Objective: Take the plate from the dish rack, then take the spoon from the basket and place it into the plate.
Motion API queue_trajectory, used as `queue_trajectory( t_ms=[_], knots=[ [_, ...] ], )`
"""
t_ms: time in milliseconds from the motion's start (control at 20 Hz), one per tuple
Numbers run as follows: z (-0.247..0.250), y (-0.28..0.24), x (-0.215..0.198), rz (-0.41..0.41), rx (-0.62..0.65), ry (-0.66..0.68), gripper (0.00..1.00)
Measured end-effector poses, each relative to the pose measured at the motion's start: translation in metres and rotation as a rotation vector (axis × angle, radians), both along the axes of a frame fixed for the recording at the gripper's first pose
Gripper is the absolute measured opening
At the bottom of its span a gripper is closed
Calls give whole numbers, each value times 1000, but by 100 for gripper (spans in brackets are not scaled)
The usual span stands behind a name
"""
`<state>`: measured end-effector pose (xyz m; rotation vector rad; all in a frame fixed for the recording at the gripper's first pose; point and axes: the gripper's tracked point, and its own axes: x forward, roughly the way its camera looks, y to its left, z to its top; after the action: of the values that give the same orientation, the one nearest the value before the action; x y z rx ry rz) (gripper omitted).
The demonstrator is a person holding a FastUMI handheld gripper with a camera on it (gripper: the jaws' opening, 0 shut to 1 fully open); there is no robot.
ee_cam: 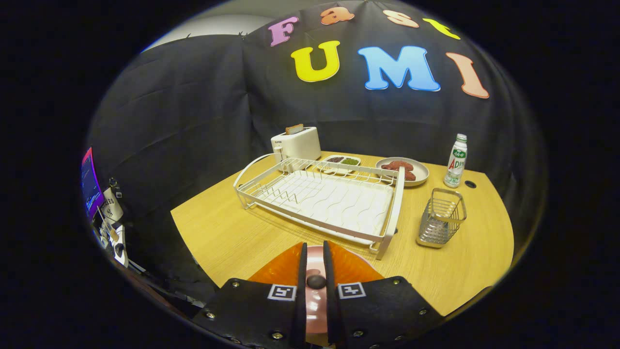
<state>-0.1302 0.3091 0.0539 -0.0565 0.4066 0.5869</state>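
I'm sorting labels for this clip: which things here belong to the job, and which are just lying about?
Job: orange plate under the gripper, whose fingers pinch a pink spoon; empty dish rack; wire basket.

Lying about: toaster, two-part dish, plate of food, bottle.

Matt black tool (315, 261) with felt-like finger faces, closed to a narrow gap over a glossy plate (356, 269), orange with a pink sheen at its middle. Pale wood-grain desk (223, 232), smooth and faintly shiny; white-coated wire dish rack (322, 196) with a ribbed plastic-looking drip tray; bright brushed-metal mesh basket (441, 218). Smooth white toaster (296, 144), glossy plastic bottle (455, 161), creased matt black cloth wall (184, 111) behind.
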Motion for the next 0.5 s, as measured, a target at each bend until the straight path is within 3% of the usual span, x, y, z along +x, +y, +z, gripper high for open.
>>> queue_trajectory(
  t_ms=[200, 500],
  knots=[
    [36, -9, 9, -26, 49, -51, 21],
    [104, -52, 27, -181, 89, -193, 21]
  ],
)
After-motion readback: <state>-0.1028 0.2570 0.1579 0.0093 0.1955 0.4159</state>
